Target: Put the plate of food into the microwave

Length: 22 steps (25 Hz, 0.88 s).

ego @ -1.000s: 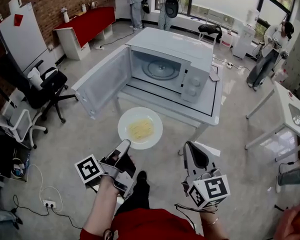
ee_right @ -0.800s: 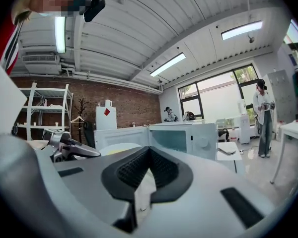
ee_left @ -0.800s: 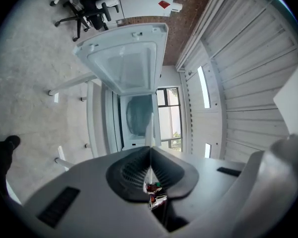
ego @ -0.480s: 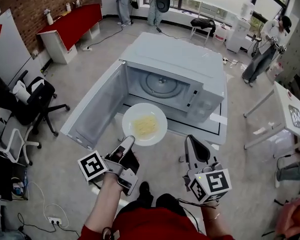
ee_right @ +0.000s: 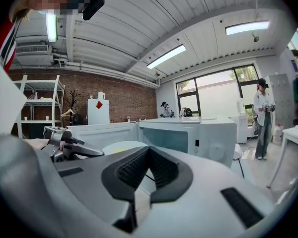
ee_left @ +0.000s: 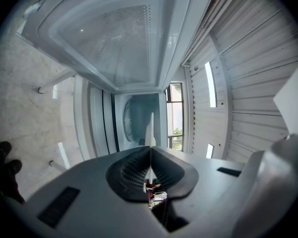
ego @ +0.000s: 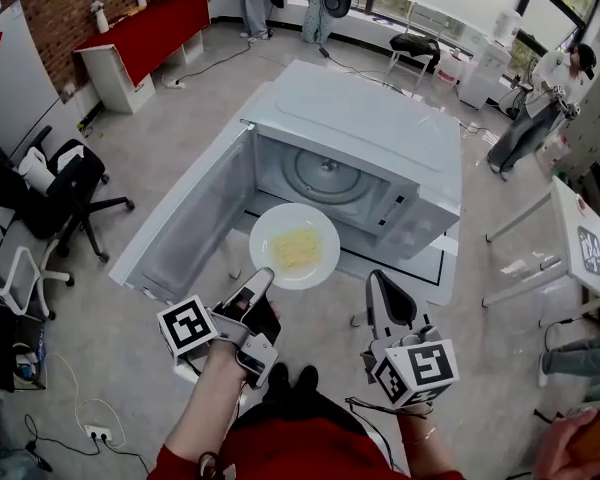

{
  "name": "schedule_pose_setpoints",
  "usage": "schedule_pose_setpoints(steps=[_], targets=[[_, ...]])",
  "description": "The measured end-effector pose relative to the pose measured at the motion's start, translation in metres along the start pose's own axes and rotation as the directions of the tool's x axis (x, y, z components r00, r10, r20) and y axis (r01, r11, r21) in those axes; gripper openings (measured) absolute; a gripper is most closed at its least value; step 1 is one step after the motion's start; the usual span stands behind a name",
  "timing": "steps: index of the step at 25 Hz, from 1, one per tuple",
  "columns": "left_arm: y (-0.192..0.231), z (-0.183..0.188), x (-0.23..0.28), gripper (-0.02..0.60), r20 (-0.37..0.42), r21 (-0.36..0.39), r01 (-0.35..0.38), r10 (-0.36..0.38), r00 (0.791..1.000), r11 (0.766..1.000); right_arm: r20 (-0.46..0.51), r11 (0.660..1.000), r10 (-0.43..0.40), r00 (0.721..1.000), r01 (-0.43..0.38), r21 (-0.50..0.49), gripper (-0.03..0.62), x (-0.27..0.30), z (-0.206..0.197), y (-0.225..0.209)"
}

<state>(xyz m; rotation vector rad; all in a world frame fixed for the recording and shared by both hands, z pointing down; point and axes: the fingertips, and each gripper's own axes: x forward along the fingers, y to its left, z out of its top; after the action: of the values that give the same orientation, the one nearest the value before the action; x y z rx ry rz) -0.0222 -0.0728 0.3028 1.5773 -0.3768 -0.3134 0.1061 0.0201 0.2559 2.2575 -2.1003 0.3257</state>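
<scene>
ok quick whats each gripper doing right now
Left gripper: closed on the rim of the plate.
Right gripper: closed, nothing between its jaws.

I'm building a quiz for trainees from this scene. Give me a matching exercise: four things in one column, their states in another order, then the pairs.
Things:
1. plate
2. microwave door
3. left gripper
4. right gripper

States:
A. swung wide open
B. shut on a thin white rim
C. shut, holding nothing
D. carries yellow food

Pairs: 1-D, 2-A, 3-B, 4-C
</scene>
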Motion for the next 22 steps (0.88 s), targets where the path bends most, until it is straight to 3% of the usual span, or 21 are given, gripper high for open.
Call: schedule_pose_setpoints(steps=[17, 20, 22], targets=[[0.062, 0.016, 0.081, 0.017, 0.004, -0.018, 0.021, -0.021, 1.0, 1.0, -0.155, 0.999, 0.008, 0.988, -0.014, -0.041, 0.012, 0.062, -0.065, -0.019], [0.066, 0.022, 0.094, 0.018, 0.003, -0.014, 0.03, -0.03, 1.0, 0.999, -0.086, 0.998, 0.014, 0.996, -0.019, -0.052, 0.012, 0.079, -0.065, -0.022], [0.069, 0.028, 0.1, 0.018, 0.007, 0.002, 0.031, -0.031, 0.999, 1.0, -0.108, 0.998, -0.009, 0.994, 0.003, -0.06, 0.012, 0.087, -0.075, -0.028]])
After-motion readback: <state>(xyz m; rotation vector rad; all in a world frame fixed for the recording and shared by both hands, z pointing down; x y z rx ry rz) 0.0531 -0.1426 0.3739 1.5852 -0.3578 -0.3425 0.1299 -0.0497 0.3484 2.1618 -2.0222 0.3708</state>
